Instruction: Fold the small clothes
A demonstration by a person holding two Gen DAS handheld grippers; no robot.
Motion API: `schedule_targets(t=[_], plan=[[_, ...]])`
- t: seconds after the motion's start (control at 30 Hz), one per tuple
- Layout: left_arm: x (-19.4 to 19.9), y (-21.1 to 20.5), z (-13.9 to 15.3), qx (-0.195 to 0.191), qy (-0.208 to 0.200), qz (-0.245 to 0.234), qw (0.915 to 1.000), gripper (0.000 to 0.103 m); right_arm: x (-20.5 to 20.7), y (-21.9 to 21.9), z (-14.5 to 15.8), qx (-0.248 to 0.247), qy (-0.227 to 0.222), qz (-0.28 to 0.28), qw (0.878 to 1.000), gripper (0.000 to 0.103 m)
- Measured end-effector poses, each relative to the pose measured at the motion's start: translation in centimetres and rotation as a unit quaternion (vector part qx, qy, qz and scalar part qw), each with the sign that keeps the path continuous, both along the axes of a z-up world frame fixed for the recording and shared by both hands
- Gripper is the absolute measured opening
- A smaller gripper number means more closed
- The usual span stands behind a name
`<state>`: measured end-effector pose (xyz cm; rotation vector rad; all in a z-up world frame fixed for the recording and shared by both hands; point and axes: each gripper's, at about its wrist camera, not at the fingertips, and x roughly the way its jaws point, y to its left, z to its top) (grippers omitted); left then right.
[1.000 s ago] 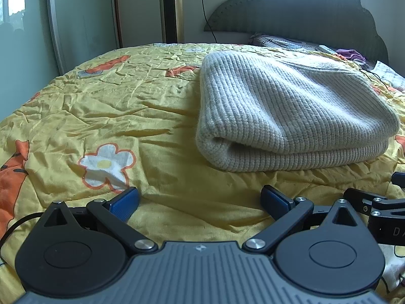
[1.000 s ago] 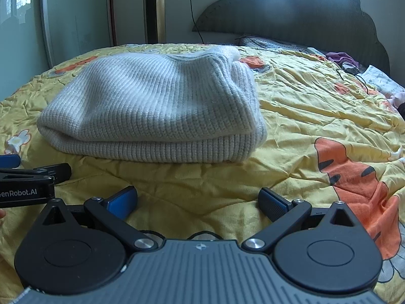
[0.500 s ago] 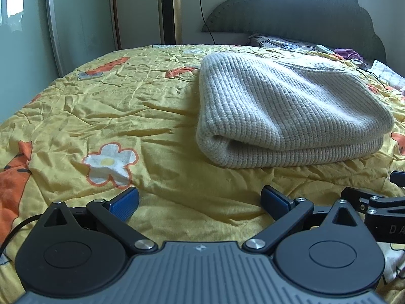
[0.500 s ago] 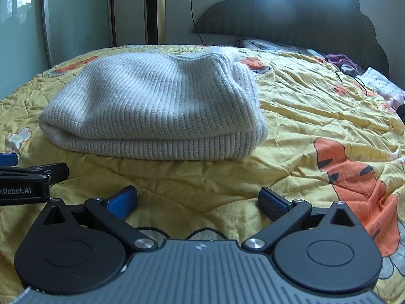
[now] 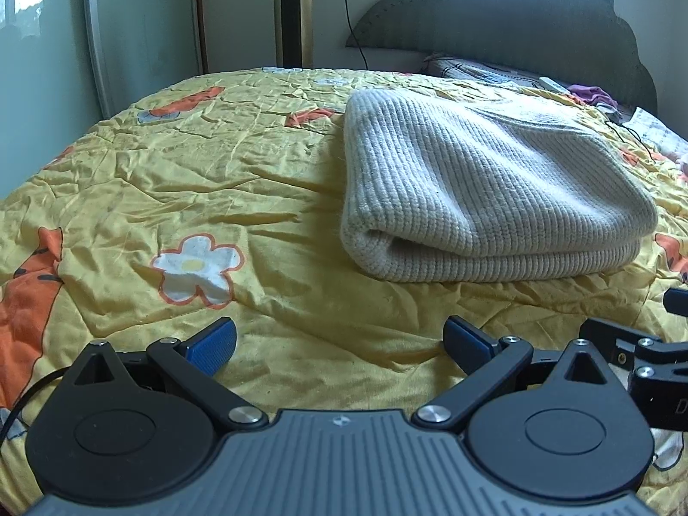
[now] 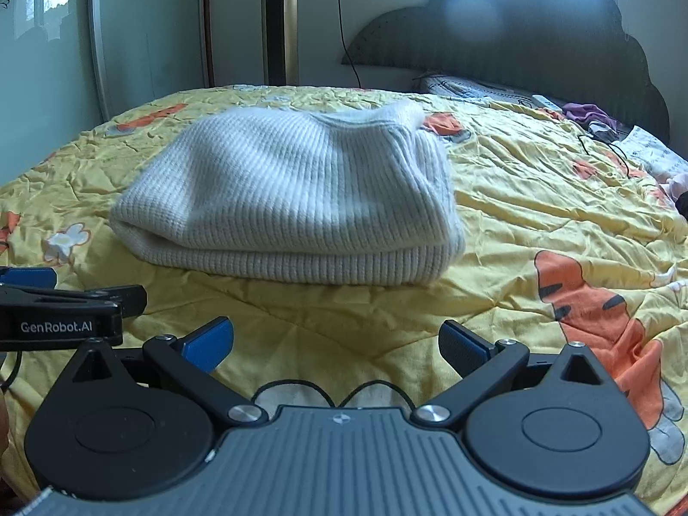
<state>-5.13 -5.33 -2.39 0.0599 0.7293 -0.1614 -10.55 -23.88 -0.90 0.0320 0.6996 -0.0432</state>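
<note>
A cream ribbed knit sweater lies folded into a thick rectangle on the yellow bedspread; it also shows in the right wrist view. My left gripper is open and empty, held low over the bedspread in front of the sweater's left part. My right gripper is open and empty, in front of the sweater's right part. Each gripper's edge shows in the other's view: the right one and the left one.
The bedspread has orange tigers and white flowers. A dark headboard and a pillow lie at the far end, with purple cloth and a cable. A tower fan stands by the wall.
Both grippers have drawn back from the sweater and risen a little, so it looks smaller and farther. The sweater has not moved and both stay open.
</note>
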Motion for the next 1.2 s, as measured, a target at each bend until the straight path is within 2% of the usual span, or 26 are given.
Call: schedule_targets(t=[0.43, 0.73, 1.0, 1.2], plan=[[0.1, 0.5, 0.2, 0.006, 0.002, 0.005, 1.0000, 0.103, -0.2, -0.7, 0.2, 0.019, 0.001, -0.012, 1.000, 0.103], [0.1, 0.1, -0.4, 0.017, -0.003, 0.002, 0.9998, 0.103, -0.1, -0.5, -0.1, 0.010, 0.003, -0.002, 1.000, 0.103], [0.2, 0.4, -1.4, 0.010, -0.016, 0.005, 0.9998, 0.103, 2.3, -1.4, -2.5, 0.012, 0.012, -0.027, 0.999, 0.103], [0.1, 0.4, -1.4, 0.008, -0.019, 0.006, 0.9998, 0.103, 2.0, -1.3, -2.9, 0.007, -0.003, -0.023, 1.000, 0.103]])
